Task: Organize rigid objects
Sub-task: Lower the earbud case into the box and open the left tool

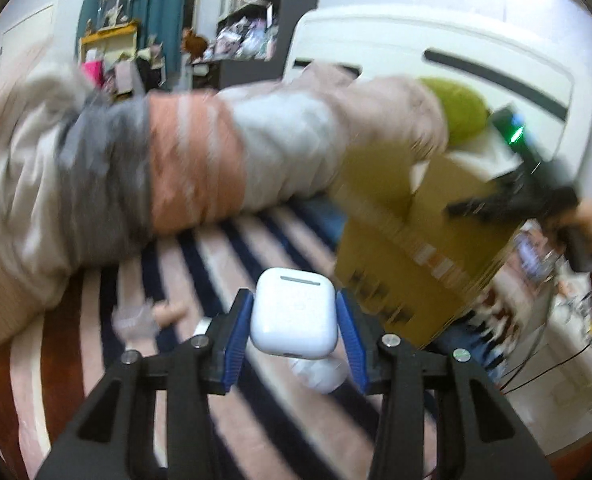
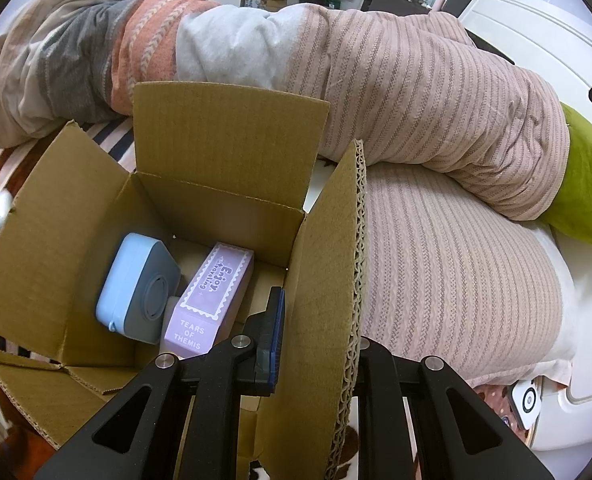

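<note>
My left gripper (image 1: 294, 320) is shut on a white earbuds case (image 1: 294, 312) and holds it above the striped bedding. The cardboard box (image 1: 415, 248) stands ahead to the right in the blurred left wrist view. My right gripper (image 2: 315, 332) is shut on the box's right flap (image 2: 327, 280); only its left finger (image 2: 274, 328) shows, inside the box. In the box lie a blue and grey case (image 2: 138, 284) and a purple carton (image 2: 210, 300) printed "Tears of Themis".
A rolled pink, grey and orange blanket (image 2: 335, 80) lies behind the box. A green cushion (image 2: 587, 188) and a white plastic headboard (image 2: 535, 40) are at the right. Small items (image 1: 136, 320) lie on the striped sheet (image 1: 216, 256) below my left gripper.
</note>
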`<control>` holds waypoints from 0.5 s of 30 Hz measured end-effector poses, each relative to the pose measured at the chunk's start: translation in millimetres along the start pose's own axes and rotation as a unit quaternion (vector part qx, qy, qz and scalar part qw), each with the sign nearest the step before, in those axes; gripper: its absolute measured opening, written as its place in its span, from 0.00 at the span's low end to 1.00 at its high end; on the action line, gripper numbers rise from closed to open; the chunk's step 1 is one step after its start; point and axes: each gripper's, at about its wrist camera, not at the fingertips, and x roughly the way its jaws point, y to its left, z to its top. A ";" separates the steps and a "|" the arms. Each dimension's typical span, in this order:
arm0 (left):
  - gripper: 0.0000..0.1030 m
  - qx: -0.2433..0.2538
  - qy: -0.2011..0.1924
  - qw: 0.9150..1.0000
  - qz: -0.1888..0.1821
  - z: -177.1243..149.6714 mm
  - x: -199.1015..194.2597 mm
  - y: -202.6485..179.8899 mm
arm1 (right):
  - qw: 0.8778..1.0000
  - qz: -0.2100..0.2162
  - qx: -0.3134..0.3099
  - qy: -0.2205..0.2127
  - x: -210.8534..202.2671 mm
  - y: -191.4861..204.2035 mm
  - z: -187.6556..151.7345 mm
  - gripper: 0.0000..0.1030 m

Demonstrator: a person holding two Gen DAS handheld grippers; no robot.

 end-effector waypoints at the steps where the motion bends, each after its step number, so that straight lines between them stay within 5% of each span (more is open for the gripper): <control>1: 0.39 0.004 -0.007 1.000 -0.007 9.2 -4.2 -8.0 | 1.000 0.000 0.000 0.000 0.0 0.0 0.1 0.11; 8: 0.39 0.032 -0.010 0.997 -0.072 75.2 19.8 -74.4 | 1.000 0.001 0.000 -0.001 -0.2 0.0 -0.1 0.11; 15: 0.39 0.032 0.096 0.992 -0.081 87.9 95.8 -114.9 | 1.000 0.001 0.000 -0.001 -0.2 -0.1 -0.4 0.11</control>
